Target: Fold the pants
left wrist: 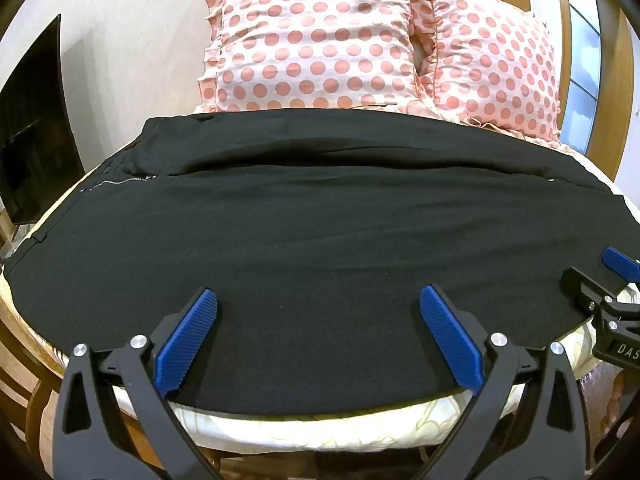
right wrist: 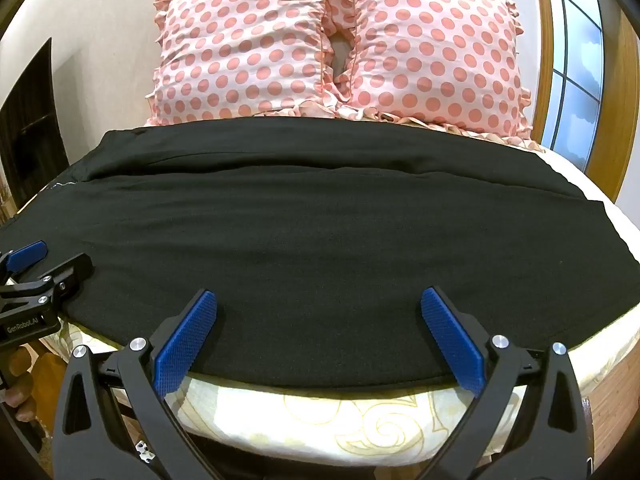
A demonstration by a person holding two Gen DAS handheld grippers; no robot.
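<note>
- Two grippers, both spread wide with nothing between the pads: your left gripper point(left wrist: 318, 336) and right gripper point(right wrist: 318, 338) hang side by side over the near hem of the pants point(left wrist: 320, 240), angled down at it. Neither has a bite of cloth yet, so you look lined up for a two-point pinch along that edge.
- That near edge runs just inside the front edge of the bed point(right wrist: 320, 412), so you've got a clean line to slide a finger under. My guess is that's why you came in from this side.
- Pants are black and spread lengthwise across the mattress, left to right. They look already doubled, one leg over the other, with a long crease running across the middle.
- Zipper point(left wrist: 124, 182) shows at the far left, so the waist end sits on your left, cuffs off to your right.
- Farthest back, two polka-dot pillows point(right wrist: 340, 40) lean at the head of the bed, right behind the pants' far edge. Don't throw the fold into them.
</note>
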